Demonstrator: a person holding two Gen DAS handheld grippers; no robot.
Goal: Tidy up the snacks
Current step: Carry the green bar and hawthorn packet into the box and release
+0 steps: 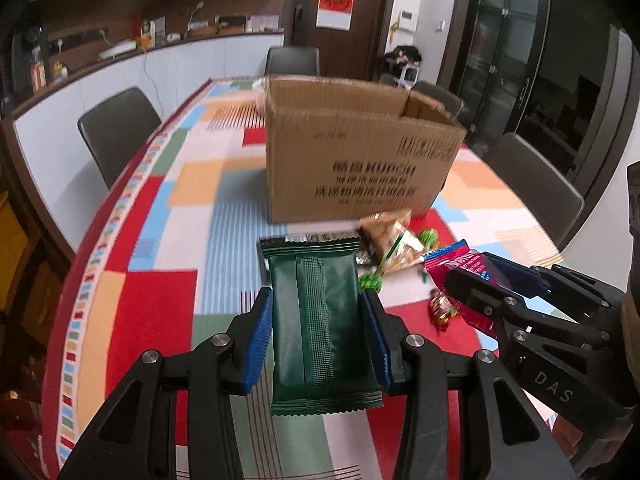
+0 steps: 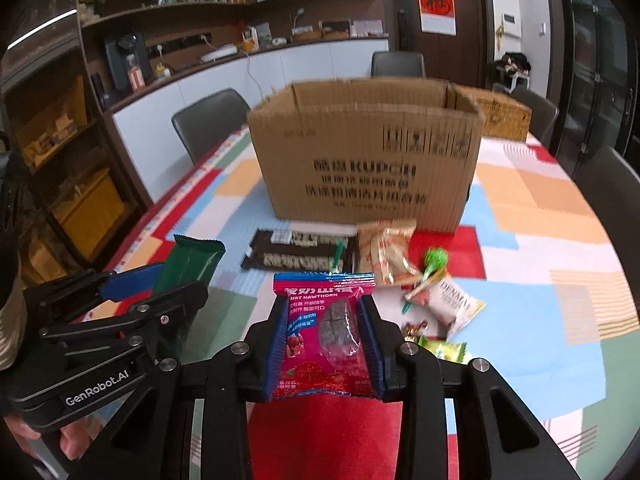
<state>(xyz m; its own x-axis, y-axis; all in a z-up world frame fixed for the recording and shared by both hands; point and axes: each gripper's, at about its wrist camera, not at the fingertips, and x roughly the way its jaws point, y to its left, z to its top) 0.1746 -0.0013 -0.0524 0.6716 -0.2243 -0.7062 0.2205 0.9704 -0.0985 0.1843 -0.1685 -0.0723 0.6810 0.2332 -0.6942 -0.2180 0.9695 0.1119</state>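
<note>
The green pack (image 1: 320, 332) sits clamped between the blue pads of the left gripper (image 1: 318, 336), held by its long edges clear of the tablecloth (image 1: 160, 308). Its long axis runs along the fingers, one crimped end pointing ahead toward the box (image 1: 352, 160), the other back toward the camera, seam side up.

The pink pack (image 2: 326, 336) is gripped the same way in the right gripper (image 2: 326, 340): pads pressing on both long edges, long axis along the fingers, its printed top end toward the box. Both grippers are thus narrow and loaded, side by side, angled down at the table.

The step in hand looks like the carry: two snacks picked, neither yet in the box. The open box stands upright just beyond the remaining snacks, its near wall facing both grippers. The next move, as I judge it, calls for lifting each pack above that rim, bringing it over the opening, then letting go so it drops inside; the grippers need to stay apart over the opening.

On the cloth in front of the box lie the dark bars (image 2: 300, 254), a beige pack (image 2: 386, 248), a lollipop (image 2: 434, 260), a white pack (image 2: 452, 304) and small candies (image 2: 416, 328).
</note>
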